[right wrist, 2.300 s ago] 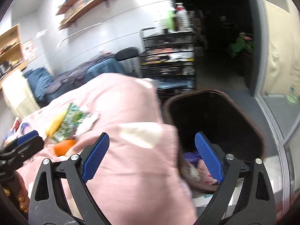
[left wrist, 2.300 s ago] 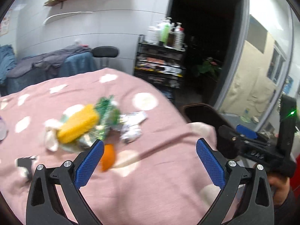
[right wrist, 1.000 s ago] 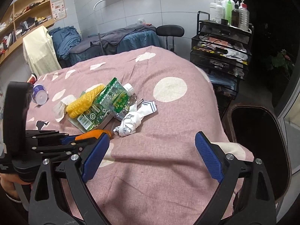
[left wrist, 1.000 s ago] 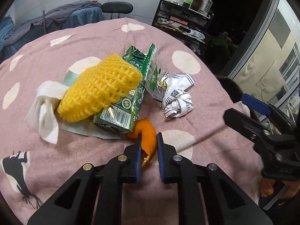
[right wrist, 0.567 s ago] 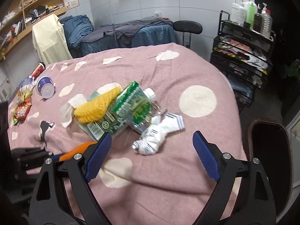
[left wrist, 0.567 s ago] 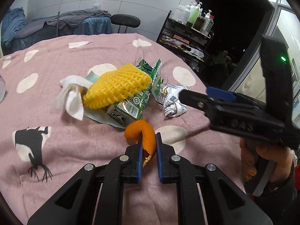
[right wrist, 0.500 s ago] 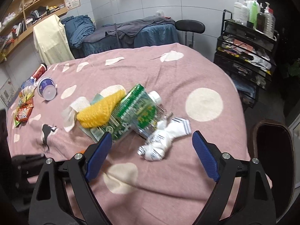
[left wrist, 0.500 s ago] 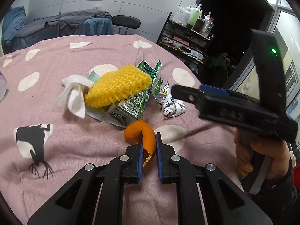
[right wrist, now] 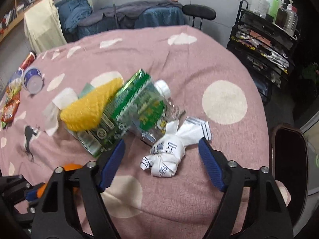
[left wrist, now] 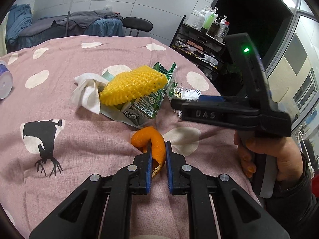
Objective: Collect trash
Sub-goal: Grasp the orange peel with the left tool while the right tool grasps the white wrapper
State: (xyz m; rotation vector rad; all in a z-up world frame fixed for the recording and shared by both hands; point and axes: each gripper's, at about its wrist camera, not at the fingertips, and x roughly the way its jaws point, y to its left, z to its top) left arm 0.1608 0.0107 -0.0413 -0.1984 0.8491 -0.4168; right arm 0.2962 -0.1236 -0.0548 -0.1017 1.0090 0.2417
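My left gripper (left wrist: 157, 149) is shut on an orange peel (left wrist: 153, 141) just above the pink spotted tablecloth (left wrist: 69, 139). Behind it lies a trash pile: a yellow foam net (left wrist: 133, 84) on a green carton (left wrist: 147, 107), a white tissue (left wrist: 86, 92) and a green wrapper. My right gripper (right wrist: 161, 155) is open, its jaws on either side of a crumpled white wrapper (right wrist: 169, 153), slightly above it. The net (right wrist: 91, 105), the carton (right wrist: 103, 131) and the clear green wrapper (right wrist: 147, 107) lie just beyond. The right gripper body (left wrist: 229, 111) crosses the left wrist view.
A dark trash bin (right wrist: 289, 159) stands off the table's right edge. A white cup (right wrist: 31, 79) and snack packets (right wrist: 10, 107) lie at the far left. A black rack with bottles (right wrist: 267, 31), a stool (right wrist: 199, 12) and a covered bed stand behind.
My right gripper has swung from the bin over the table and down to the crumpled white wrapper. My left gripper closed on the orange peel and has lifted it slightly.
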